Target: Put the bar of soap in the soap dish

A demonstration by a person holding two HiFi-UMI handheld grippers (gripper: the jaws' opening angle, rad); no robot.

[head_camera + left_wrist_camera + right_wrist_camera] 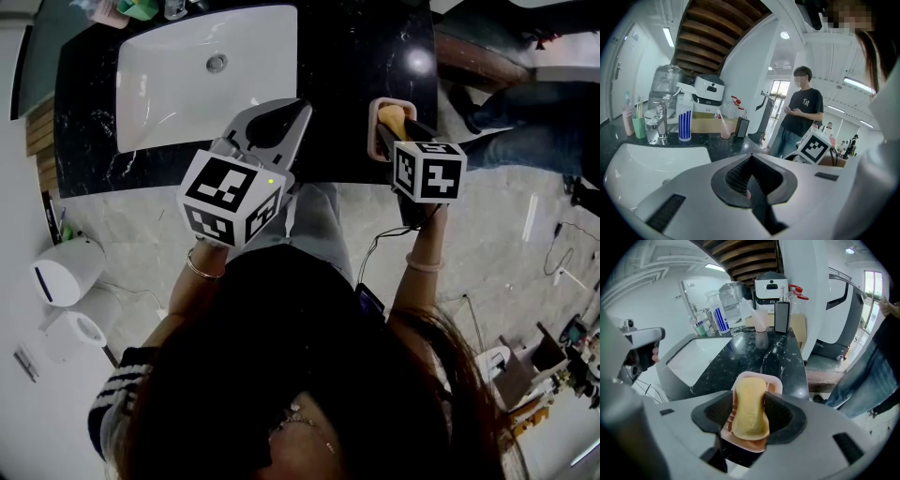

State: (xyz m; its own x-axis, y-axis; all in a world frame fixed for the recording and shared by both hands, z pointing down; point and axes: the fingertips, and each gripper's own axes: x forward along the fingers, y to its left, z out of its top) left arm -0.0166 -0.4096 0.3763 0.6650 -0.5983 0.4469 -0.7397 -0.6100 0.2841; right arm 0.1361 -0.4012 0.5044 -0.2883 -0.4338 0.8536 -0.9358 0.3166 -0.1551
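Observation:
A yellow bar of soap (pixel 750 406) stands on edge between the pads of my right gripper (pixel 750 417), which is shut on it. Right under the soap a pink soap dish (pixel 774 385) rests on the black marble counter (pixel 780 359); I cannot tell if soap and dish touch. In the head view the soap (pixel 392 114) and the dish (pixel 376 133) lie near the counter's front edge, right of the sink, with the right gripper (pixel 397 128) over them. My left gripper (pixel 279 120) hovers at the sink's front rim, shut and empty; its pads meet in the left gripper view (pixel 750 177).
A white sink (pixel 202 66) fills the counter's left half, with a tap (pixel 659 123), cups, bottles and a striped dispenser (pixel 685 123) along the back. A person (pixel 800 112) stands beyond the counter's right end. White bins (pixel 66 272) stand on the floor at left.

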